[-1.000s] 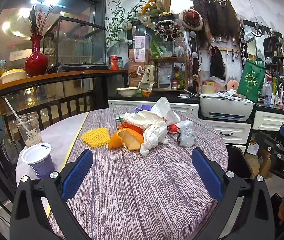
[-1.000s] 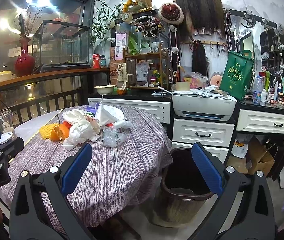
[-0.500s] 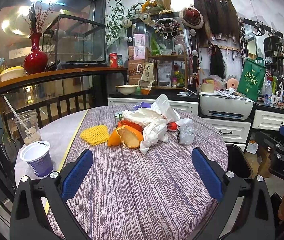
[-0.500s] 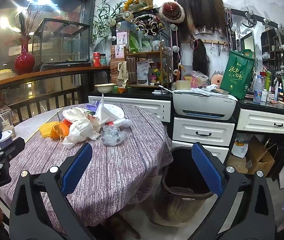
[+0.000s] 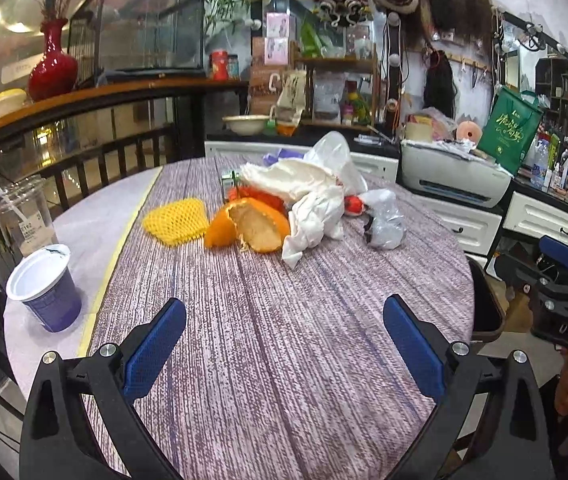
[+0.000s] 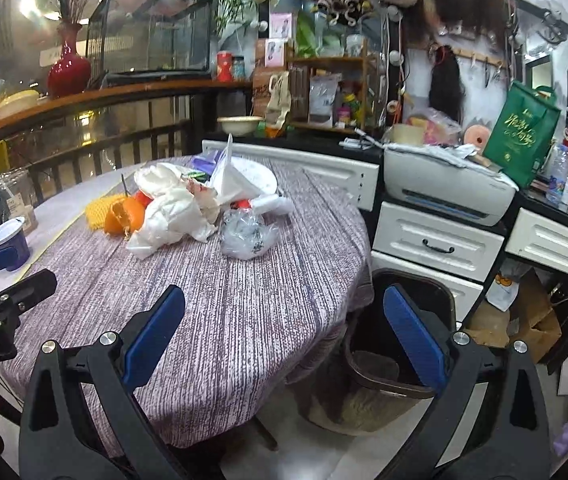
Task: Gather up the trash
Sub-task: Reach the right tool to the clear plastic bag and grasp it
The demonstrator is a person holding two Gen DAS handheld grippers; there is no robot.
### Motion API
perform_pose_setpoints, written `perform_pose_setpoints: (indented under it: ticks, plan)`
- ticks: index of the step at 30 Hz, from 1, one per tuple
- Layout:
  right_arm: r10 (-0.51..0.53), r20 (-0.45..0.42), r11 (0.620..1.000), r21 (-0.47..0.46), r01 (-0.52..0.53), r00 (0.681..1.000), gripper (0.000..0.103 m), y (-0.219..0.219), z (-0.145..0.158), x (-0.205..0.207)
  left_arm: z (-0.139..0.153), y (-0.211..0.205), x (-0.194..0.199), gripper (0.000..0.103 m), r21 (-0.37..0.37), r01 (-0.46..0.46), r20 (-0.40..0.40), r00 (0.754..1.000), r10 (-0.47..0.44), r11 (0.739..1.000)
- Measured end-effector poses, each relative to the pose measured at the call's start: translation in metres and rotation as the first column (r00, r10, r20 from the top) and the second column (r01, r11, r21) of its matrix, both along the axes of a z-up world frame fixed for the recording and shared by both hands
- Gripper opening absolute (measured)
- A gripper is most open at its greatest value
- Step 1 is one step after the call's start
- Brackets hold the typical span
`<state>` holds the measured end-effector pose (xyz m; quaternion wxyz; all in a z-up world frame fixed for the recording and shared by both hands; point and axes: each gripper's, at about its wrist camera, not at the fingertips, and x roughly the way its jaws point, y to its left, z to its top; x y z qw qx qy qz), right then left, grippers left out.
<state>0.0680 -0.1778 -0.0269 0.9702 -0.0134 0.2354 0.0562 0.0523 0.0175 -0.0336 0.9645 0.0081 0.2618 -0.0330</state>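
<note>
We see both grippers, left gripper (image 5: 284,344) and right gripper (image 6: 284,336), wide open, holding nothing | trash pile (image 5: 296,204) mid-table | blue cup (image 5: 43,288) at left | bin (image 6: 384,360) beside table (image 6: 223,300)

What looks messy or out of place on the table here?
A heap of trash sits mid-table: orange peel, yellow foam net, crumpled white paper, a clear plastic bag. An empty cup stands apart near the left edge. Nothing is in the bin beside the table yet.
</note>
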Motion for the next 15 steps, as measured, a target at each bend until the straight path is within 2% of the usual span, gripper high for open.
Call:
perform_pose_setpoints:
  ticks: [7,15]
  plan:
    - [0.099,-0.146,0.995,0.009,-0.099,0.984,0.098,0.008,-0.011,0.065,-0.008,0.008,0.036,0.098,-0.034,0.035,-0.145,0.989,-0.040,0.999]
    - [0.212,-0.274,0.976,0.015,-0.216,0.938,0.098,0.027,-0.021,0.136,-0.002,0.013,0.064,0.098,-0.019,0.038,-0.186,0.982,-0.040,0.999]
